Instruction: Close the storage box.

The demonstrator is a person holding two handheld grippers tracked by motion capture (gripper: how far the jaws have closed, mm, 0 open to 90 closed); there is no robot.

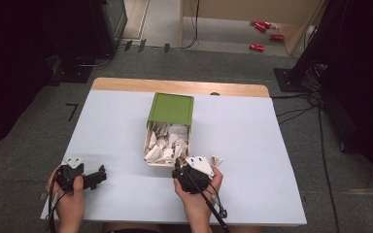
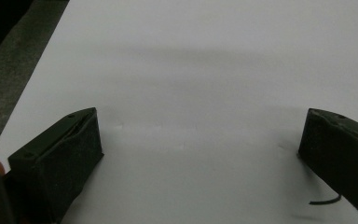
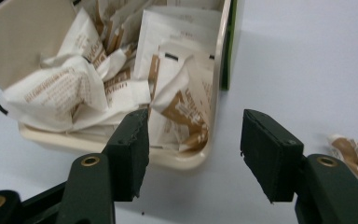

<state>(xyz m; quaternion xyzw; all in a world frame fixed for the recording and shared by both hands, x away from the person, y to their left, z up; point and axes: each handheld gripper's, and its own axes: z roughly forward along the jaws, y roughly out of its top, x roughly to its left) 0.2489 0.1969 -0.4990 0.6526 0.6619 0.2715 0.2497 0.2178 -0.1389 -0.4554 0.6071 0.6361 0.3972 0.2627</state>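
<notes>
My right gripper [image 3: 193, 154] hung spread and empty by the drawer [image 3: 200, 161]; its crumpled packets [image 3: 182, 100] could snag. Left gripper [image 2: 200, 154] sat spread, empty.

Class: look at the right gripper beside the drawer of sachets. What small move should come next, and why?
Probably swing the right gripper toward the loose sachet on the table and close on it: its jaws stand open and empty, and that sachet lies outside the drawer that holds the others.

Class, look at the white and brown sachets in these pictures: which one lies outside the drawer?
The single sachet lying on the bare table, right of the drawer's front corner. All the other sachets are piled inside the drawer.
</notes>
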